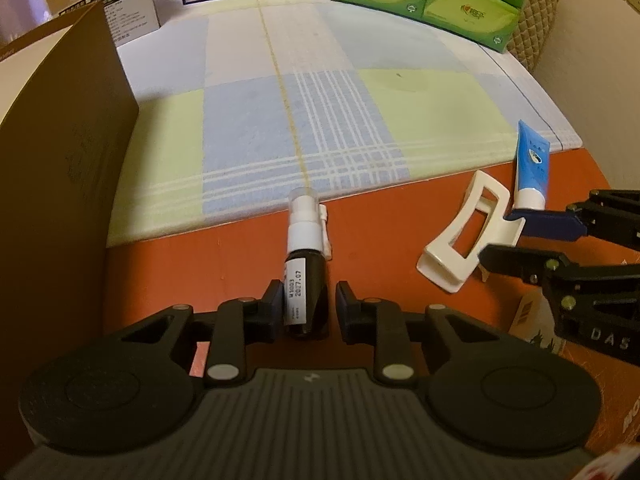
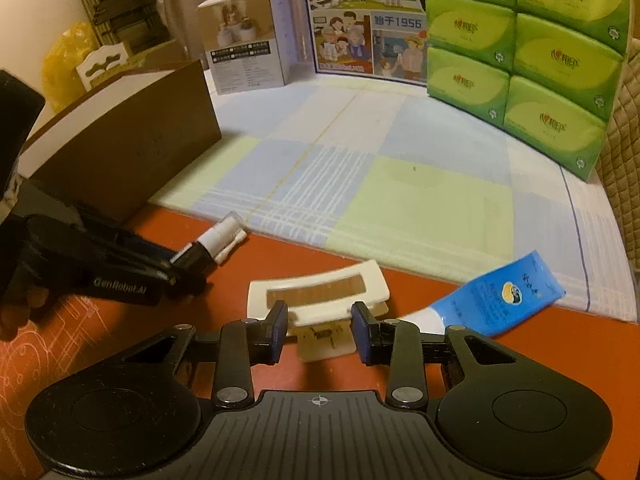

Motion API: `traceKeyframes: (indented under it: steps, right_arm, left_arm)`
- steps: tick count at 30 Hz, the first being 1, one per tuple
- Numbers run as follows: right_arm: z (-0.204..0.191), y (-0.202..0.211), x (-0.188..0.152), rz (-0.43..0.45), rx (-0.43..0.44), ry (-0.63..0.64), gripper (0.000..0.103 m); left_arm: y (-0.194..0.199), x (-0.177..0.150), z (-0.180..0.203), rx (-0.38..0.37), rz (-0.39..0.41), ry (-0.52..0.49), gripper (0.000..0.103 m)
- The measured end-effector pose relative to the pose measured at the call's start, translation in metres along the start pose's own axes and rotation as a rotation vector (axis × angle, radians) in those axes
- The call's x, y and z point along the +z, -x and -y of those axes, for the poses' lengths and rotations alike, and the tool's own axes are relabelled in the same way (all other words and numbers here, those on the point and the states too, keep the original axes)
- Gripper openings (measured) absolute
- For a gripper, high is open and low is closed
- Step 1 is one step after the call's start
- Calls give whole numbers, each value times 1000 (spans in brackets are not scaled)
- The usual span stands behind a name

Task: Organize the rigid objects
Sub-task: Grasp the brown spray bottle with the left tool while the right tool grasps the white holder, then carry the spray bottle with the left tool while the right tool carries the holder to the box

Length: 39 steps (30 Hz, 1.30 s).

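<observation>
My left gripper [image 1: 306, 307] is pinched narrow on the dark bottle [image 1: 306, 284], pads on either side of its base. The bottle lies on the red table [image 1: 224, 256] with its white spray top pointing away from me toward the cloth [image 1: 304, 120], so I've got it low on the body, where it's widest and stiffest. A small white piece [image 1: 327, 232] sits just beside the bottle's neck, touching it or nearly; I can't tell which.

My right gripper [image 2: 319, 328] is closed down too, this time around the white clip [image 2: 320, 292]. The clip lies flat, long side across my view, and my pads flank its near end by the spring, where it's narrow enough to span. I'd judge that a firm hold, though the right pad's contact is hard to see.

The blue tube [image 2: 496, 300] rests just right of my right fingers, cap toward me, tail onto the cloth, untouched. The brown box [image 2: 132, 140] stands to the left, beyond my left gripper. It's probably where these go, so both hands are set to lift.
</observation>
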State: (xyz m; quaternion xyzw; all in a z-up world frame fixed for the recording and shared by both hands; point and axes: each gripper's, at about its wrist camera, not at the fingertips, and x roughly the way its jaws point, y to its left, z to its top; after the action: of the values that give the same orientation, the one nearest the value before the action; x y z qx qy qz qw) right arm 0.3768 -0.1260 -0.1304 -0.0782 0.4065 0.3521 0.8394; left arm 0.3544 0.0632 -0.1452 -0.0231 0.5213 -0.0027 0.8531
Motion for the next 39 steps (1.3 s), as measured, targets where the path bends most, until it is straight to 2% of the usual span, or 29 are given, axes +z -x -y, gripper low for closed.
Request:
traceKeyframes:
  steps: [9,13,27,39]
  right_arm:
    - [0,-4,-2,3,-10,1,32]
    - [0,-5,-1,8,-15,-2,32]
    - [-2,-10,4,9,-51,8,33]
    - [-6,-7,12,35,-43,33,31]
  left_arm:
    - [-7,9,4,14,15,-27,24]
    - [-6,8,1,15,18,-16,20]
    - [-4,5,2,23,29,1,20]
    - [-3,5,2,28,37,12,19]
